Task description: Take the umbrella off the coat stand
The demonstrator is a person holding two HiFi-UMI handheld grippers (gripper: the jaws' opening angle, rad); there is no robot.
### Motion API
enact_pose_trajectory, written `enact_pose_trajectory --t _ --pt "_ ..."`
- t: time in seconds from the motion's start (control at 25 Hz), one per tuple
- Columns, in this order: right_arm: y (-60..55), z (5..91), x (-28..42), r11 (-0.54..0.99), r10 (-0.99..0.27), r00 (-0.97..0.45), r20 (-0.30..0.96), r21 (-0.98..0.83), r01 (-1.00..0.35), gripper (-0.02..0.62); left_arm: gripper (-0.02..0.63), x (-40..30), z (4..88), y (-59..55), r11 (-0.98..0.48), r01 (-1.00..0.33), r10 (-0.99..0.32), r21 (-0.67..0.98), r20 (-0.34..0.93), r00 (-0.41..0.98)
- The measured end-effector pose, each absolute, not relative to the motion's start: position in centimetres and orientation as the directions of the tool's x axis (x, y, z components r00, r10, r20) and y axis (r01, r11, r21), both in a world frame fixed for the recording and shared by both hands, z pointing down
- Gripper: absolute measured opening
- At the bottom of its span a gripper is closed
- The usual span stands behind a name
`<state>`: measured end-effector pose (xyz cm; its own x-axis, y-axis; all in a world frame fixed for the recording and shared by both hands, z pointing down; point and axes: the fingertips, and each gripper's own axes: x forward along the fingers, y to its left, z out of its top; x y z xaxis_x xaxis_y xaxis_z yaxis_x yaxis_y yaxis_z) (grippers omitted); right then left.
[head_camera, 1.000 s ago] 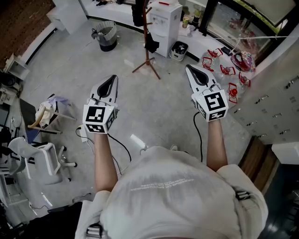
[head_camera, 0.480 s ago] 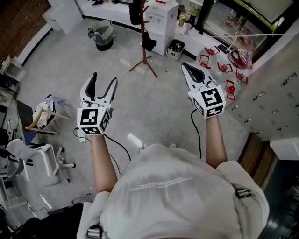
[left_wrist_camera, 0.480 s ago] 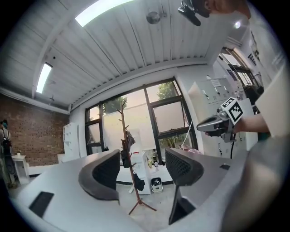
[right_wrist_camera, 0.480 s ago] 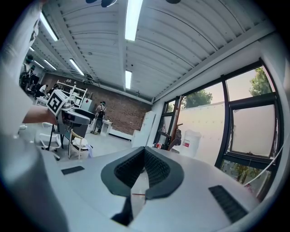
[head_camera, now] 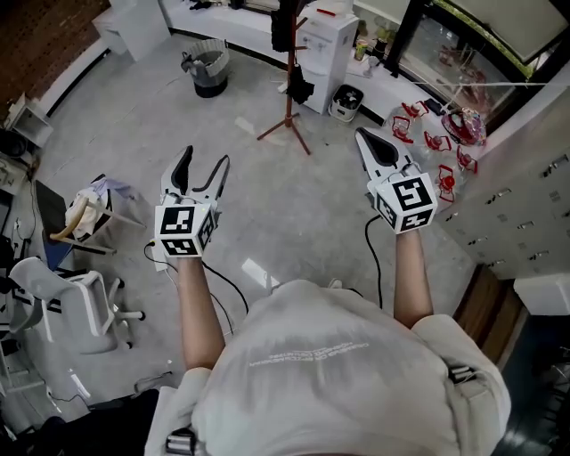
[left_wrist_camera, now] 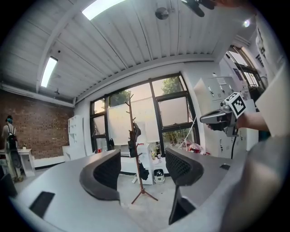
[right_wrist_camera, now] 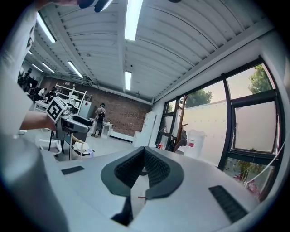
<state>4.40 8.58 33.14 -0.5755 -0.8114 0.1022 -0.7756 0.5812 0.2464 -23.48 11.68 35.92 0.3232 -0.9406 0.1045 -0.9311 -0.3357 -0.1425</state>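
Observation:
A red-brown wooden coat stand [head_camera: 289,85] rises from the grey floor ahead of both grippers, some way off. A dark garment or bag [head_camera: 287,20] hangs near its top. Lower on the pole hangs a small dark folded bundle [head_camera: 303,88] that looks like the umbrella. My left gripper [head_camera: 204,158] is open after its jaws spread within the last second, and nothing is between them. The left gripper view frames the stand [left_wrist_camera: 134,149] and the low bundle [left_wrist_camera: 143,171] between its jaws. My right gripper [head_camera: 362,135] is shut and empty, level with the left; the stand [right_wrist_camera: 181,123] lies beyond its tips.
A white appliance [head_camera: 322,40] and a small bin [head_camera: 346,101] stand just behind the stand. A grey waste bin [head_camera: 207,67] is to its left. Red items [head_camera: 434,138] lie near the lockers at right. A chair with a bag [head_camera: 85,214] is at left.
The left gripper's jaws went from shut to wide open. Both grippers shifted a little across the floor view; the right one stayed shut.

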Motion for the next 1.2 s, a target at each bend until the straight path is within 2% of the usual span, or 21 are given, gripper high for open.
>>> enact_pose_trajectory --t 0.24,0.68,1.2 --pt "9.5 33.9 1.3 0.572 -0.819 -0.561 0.121 0.246 -0.782 0.025 0.325 -26.8 38.6 11.7 -0.362 -0.922 -0.921 -0.136 0.206 0.331" --pt "8.0 35.6 1.2 0.55 -0.834 -0.521 0.181 0.214 -0.807 0.025 0.328 -26.6 41.3 10.1 -0.398 -0.916 -0.895 -0.051 0.24 0.376" --pt "-5.5 36.7 2.8 0.595 -0.803 -0.581 0.131 0.124 -0.794 0.024 0.328 -25.3 39.9 -1.1 -0.311 -0.947 -0.928 -0.084 0.243 0.283"
